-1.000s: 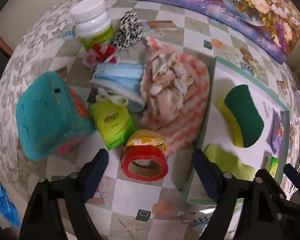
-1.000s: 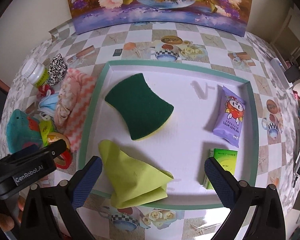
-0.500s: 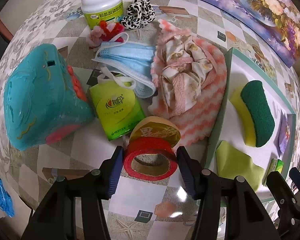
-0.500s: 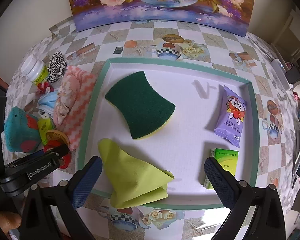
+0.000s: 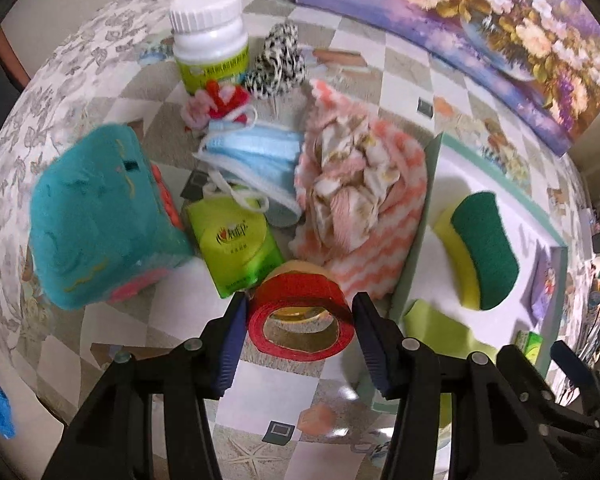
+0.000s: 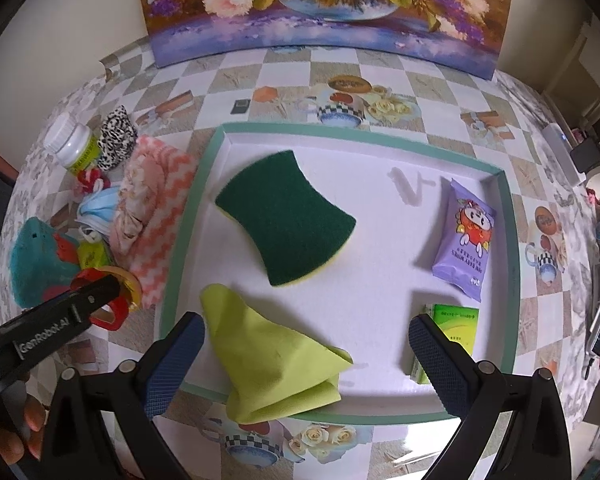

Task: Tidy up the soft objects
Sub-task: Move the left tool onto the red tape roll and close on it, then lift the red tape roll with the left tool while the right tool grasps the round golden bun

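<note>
The left hand-held gripper (image 5: 298,320), wide open a second ago, has closed its blue ribbed pads onto the red roll of adhesive tape (image 5: 300,322) and tipped it up off the checked desk (image 5: 260,420). Rigid card and film, it is hardly soft, so probably being cleared aside. Beyond it lie the glossy green tissue pack (image 5: 240,246), the fuzzy teal plush block (image 5: 100,220), a pleated blue face mask (image 5: 256,160) and a crumpled pink zigzag cloth (image 5: 364,216). The right hand-held gripper (image 6: 306,354) hangs wide over the green-rimmed white tray (image 6: 508,248), which holds a coarse green-and-yellow sponge (image 6: 286,216) and a limp lime cloth (image 6: 268,356).
</note>
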### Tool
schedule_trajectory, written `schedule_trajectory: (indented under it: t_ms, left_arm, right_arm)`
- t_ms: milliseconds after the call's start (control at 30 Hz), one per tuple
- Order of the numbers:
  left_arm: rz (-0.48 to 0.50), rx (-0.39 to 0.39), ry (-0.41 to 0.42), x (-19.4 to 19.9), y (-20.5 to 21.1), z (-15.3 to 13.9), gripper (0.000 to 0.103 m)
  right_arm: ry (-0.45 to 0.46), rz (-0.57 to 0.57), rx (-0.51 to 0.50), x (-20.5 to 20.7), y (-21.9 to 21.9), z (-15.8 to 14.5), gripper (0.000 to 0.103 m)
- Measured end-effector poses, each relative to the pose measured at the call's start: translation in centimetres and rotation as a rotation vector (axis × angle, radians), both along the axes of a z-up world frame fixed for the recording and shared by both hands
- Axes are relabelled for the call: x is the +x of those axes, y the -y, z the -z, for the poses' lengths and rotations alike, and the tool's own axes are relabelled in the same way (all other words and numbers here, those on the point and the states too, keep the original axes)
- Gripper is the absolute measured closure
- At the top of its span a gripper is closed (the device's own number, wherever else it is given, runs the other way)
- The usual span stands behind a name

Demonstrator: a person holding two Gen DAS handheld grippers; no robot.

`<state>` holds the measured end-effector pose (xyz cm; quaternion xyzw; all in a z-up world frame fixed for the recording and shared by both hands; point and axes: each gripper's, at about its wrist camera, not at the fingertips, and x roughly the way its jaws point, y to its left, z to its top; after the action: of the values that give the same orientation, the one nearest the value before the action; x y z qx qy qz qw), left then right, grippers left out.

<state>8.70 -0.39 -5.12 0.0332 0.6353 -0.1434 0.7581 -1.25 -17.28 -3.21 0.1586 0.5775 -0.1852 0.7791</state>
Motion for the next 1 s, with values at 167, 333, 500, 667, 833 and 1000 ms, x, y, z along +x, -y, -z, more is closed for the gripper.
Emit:
schedule_trajectory:
  t_ms: [167,333,500,667,833,1000]
  left_arm:
    - [-0.002,-0.028,0.061,0.2,-0.4,-2.8,0.048]
    - [-0.019,-0.032,0.098,0.8,-0.7,-3.4,0.048]
    - [-0.037,-0.056,0.127,1.4,-1.4,-4.4,0.048]
    - [-0.076,-0.078,0.178,2.2,-2.7,-6.2,0.048]
    - [-0.135,-0.073,0.245,2.8,-4.8,-8.1,0.048]
    - [-0.195,-0.055,0.295,3.3,-7.2,-9.2,0.048]
  right_arm:
    - [0.021,-0.022,-0.004,0.6,-0.7,-0.3,0.000]
    - [0.035,-0.035,0.009,1.2,-1.4,-0.3,0.000]
    - [0.054,-0.058,0.020,2.2,-2.7,-0.5,0.000]
    - [0.073,-0.105,0.034,3.4,-4.7,-0.5,0.000]
    - [0.076,-0.159,0.042,4.8,-6.9,0.0,0.000]
    - [0.067,-0.215,0.037,6.1,-9.0,0.7,0.000]
